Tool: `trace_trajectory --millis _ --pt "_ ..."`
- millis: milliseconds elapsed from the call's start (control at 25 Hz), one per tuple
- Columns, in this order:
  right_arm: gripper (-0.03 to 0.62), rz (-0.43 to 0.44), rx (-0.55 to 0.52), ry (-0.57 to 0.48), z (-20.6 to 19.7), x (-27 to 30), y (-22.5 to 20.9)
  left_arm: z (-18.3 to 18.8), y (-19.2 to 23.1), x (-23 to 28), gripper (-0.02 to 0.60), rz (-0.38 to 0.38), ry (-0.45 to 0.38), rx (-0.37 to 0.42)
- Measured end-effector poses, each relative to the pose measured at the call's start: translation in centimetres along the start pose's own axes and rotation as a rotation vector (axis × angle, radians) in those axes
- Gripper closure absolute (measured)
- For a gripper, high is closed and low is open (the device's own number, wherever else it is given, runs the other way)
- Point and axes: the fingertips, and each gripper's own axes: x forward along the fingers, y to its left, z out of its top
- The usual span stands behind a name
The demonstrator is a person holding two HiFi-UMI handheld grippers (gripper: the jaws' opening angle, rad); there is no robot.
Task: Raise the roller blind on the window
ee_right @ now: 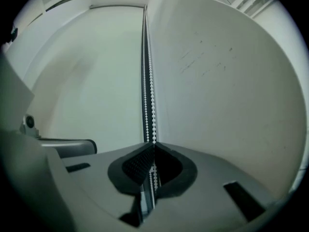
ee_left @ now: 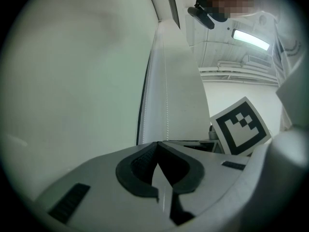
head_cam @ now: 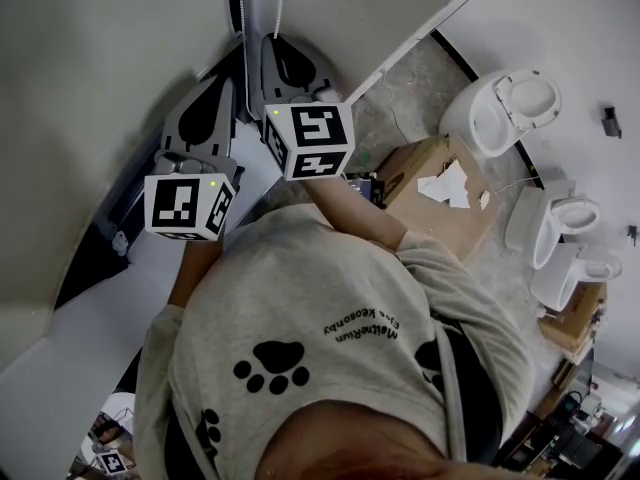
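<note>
The right tool (ee_right: 153, 145) is clenched on the bead chain (ee_right: 149, 81), which runs from 12 to 6 o'clock, so the pull goes toward 6; the left tool (ee_left: 157, 143) is also clenched, beside it.

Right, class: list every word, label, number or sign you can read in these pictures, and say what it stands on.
Shirt: two lines of dark print, upside down, too blurred to read surely.
Cubes on left gripper and right gripper: square markers only, no words.
Cardboard box: nothing legible.
Both gripper views: no text.
</note>
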Motion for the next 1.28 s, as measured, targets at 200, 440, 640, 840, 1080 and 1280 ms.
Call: trace_trajectory --millis 200,440,640,840,1080,1280 --pt "0.582 0.081 -0.111 -0.001 -0.1 -1.8 1.4 1.1 -1.1 -0.6 0.574 -0.052 -0.014 0.050" --pt "0.583 0.173 -0.099 0.043 -1.2 -4.0 2.2 2.9 -3.1 -1.0 0.569 -0.173 -0.014 0.061" --pt "0.583 0.197 -0.075 0.043 -1.5 -5.4 1.9 3.7 -5.3 0.0 0.457 -0.336 0.018 -0.007" --pt "0.583 0.211 -0.056 0.047 -1.9 -6.2 2.1 5.5 -6.5 1.4 0.457 -0.438 0.041 -0.011" --pt "0.583 0.226 -0.089 0.048 -2.0 -6.5 2.7 8.8 -6.7 3.0 0.488 -0.421 0.010 0.027" --pt "0.583 0.237 -0.102 0.047 -2.0 -6.4 2.9 10.3 -6.7 3.9 0.526 -0.415 0.018 0.061"
